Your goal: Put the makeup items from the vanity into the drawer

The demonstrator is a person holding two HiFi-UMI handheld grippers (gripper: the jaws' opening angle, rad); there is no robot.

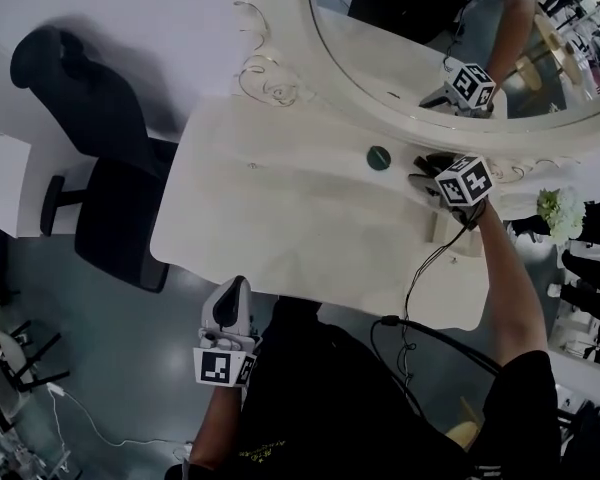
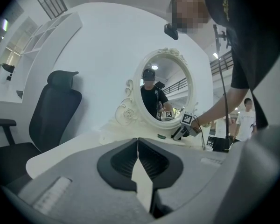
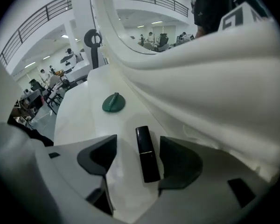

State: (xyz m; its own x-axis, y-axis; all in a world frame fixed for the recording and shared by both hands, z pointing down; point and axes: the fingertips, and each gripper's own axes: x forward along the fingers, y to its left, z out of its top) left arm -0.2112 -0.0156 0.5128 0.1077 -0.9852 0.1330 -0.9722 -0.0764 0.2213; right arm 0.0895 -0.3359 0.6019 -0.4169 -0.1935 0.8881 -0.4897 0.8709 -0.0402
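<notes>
My right hand-held gripper [image 3: 137,146]: jaws apart, astride black lipstick [image 3: 146,158] lying on counter [image 3: 77,115]. My left hand-held gripper [image 2: 138,148]: jaws together, empty.

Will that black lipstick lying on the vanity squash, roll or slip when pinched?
The lipstick looks hard and glossy: it probably won't squash, but might slip in a loose pinch. It lies flat on the vanity top; if it is round, a nudge could roll it. It's small, so likely light, and lies lengthwise between the open jaws of the right gripper.
</notes>
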